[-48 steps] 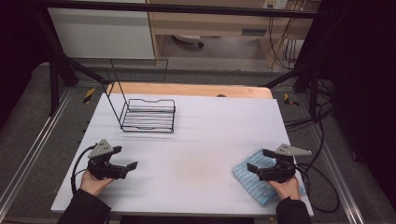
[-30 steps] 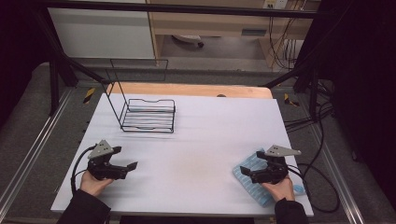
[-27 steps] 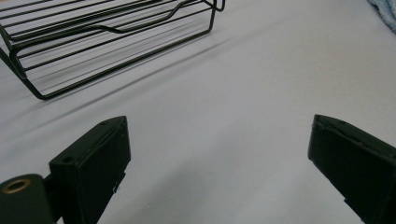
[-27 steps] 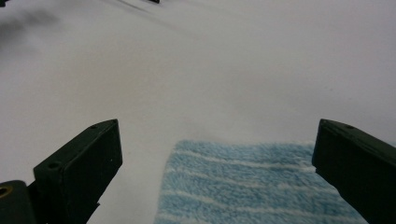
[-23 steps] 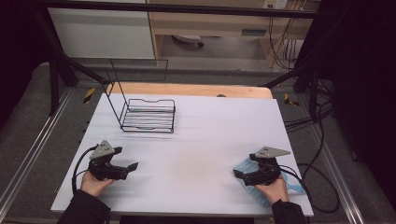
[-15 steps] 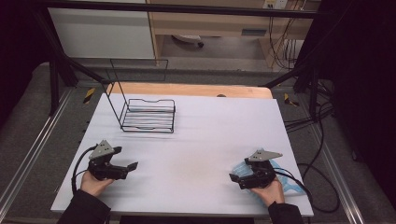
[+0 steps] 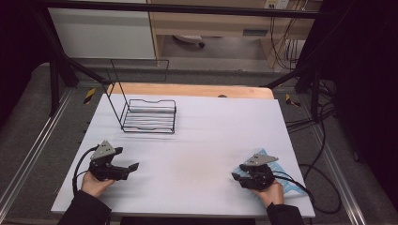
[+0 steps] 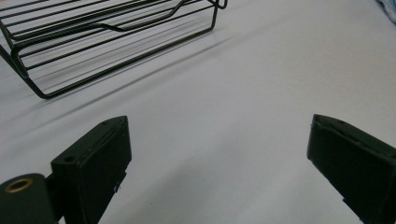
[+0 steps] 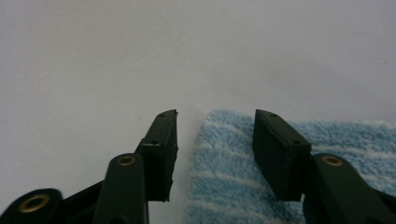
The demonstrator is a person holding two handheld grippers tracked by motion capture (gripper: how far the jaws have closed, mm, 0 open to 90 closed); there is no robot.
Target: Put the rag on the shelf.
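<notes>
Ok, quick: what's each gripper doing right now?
Left gripper: jaws wide open, nothing between them.
Right gripper: jaws have just been closing around the edge of the blue striped cloth, not yet pinching it.

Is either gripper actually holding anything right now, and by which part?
Nothing is gripped yet. The right gripper jaws, just closing, straddle the blue cloth's left edge without pinching it. The left gripper is open over bare table.
</notes>
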